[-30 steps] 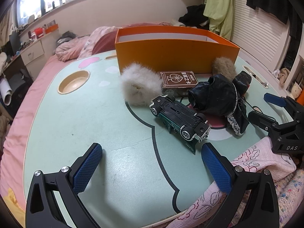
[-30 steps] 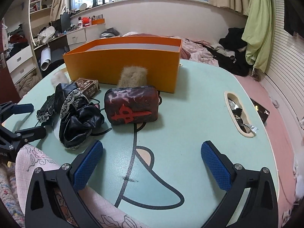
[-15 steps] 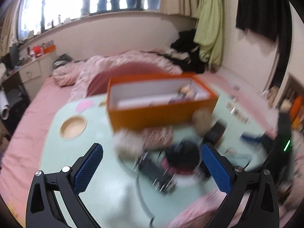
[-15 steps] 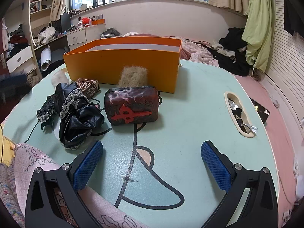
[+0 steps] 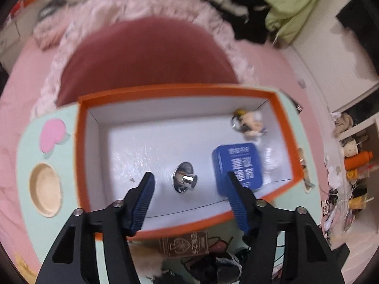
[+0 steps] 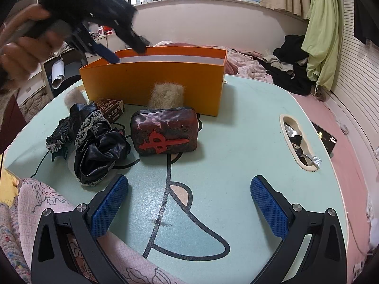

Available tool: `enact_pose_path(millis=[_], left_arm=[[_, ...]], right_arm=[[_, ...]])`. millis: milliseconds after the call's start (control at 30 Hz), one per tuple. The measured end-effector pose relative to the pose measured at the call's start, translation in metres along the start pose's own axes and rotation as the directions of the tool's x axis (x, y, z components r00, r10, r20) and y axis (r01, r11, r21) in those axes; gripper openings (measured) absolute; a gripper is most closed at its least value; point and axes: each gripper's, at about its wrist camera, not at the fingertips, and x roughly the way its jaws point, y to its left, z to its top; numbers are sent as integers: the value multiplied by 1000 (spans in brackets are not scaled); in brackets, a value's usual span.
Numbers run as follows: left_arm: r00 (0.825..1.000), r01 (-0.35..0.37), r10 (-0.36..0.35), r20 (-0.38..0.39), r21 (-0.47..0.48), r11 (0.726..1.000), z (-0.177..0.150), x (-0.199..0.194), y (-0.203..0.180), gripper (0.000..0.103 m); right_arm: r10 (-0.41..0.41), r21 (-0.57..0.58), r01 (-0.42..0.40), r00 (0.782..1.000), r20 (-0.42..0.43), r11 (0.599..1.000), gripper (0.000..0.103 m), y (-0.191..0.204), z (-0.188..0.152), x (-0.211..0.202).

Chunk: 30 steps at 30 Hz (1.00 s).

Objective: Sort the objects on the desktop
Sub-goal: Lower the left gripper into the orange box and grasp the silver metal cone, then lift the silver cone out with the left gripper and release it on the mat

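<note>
— What lay beyond the desk?
— A pink bed (image 5: 21, 75) with a dark red cushion (image 5: 144, 54).
— And by the wall?
— A green garment (image 6: 324, 35) hung over black clothes (image 6: 291, 66); a white dresser (image 6: 28, 90) stood left.

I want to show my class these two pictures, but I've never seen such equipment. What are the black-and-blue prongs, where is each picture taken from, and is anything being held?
They are hand-held tongs, one per hand, each carrying a camera looking along its fingers. The left tongs hang open over the orange box, which holds a blue tin and a metal knob. The right tongs hover open above the green table, near a red-marked pouch, black cloth and card box. Neither holds anything.
</note>
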Motion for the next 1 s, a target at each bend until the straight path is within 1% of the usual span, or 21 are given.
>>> enact_pose_path(millis=[100, 133, 167, 200, 233, 267, 300, 400, 500, 600, 667, 767, 867, 967, 1000], left_arm=[[998, -40, 39, -56, -11, 999, 2, 24, 1, 58], [996, -51, 50, -68, -11, 999, 2, 31, 0, 54], [996, -57, 56, -74, -2, 998, 2, 38, -1, 53], [996, -72, 72, -55, 14, 997, 2, 38, -3, 46], [994, -97, 98, -48, 22, 995, 2, 40, -4, 32], [991, -124, 125, -43, 20, 992, 2, 41, -3, 29], [992, -122, 122, -43, 13, 992, 2, 42, -2, 28], [996, -89, 89, -29, 3, 996, 0, 45, 4, 28], [998, -54, 54, 14, -9, 999, -2, 35, 8, 28], [997, 11, -11, 83, 3, 1000, -12, 9, 6, 28], [990, 35, -40, 134, 39, 999, -24, -17, 3, 28], [980, 80, -95, 173, 90, 993, -50, -46, -6, 28], [974, 120, -142, 178, 129, 984, -73, -52, -12, 28], [971, 163, -189, 146, 173, 971, -95, -43, -20, 28], [971, 165, -193, 143, 184, 969, -97, -39, -25, 28]], right_arm=[[1, 0, -1, 1000, 2, 1000, 103, 0, -1, 0], [2, 0, -2, 1000, 3, 1000, 103, -1, -1, 0], [1, 0, -1, 1000, 3, 1000, 103, -1, -1, 1], [1, 0, -1, 1000, 2, 1000, 103, -1, -1, 1], [2, 0, -2, 1000, 1, 1000, 103, -1, -1, 1], [2, 0, -2, 1000, 2, 1000, 103, -1, -1, 1], [2, 1, -2, 1000, 1, 1000, 103, -1, -1, 1], [1, 0, -1, 1000, 2, 1000, 103, -1, -1, 1], [1, 0, -1, 1000, 2, 1000, 103, -1, -1, 1], [1, 0, -1, 1000, 2, 1000, 103, -1, -1, 1], [1, 0, -1, 1000, 2, 1000, 103, -1, -1, 1], [1, 0, -1, 1000, 2, 1000, 103, -1, -1, 1], [1, 0, -1, 1000, 2, 1000, 103, -1, -1, 1], [1, -1, -1, 1000, 2, 1000, 103, -1, -1, 1], [1, 0, -1, 1000, 2, 1000, 103, -1, -2, 1]])
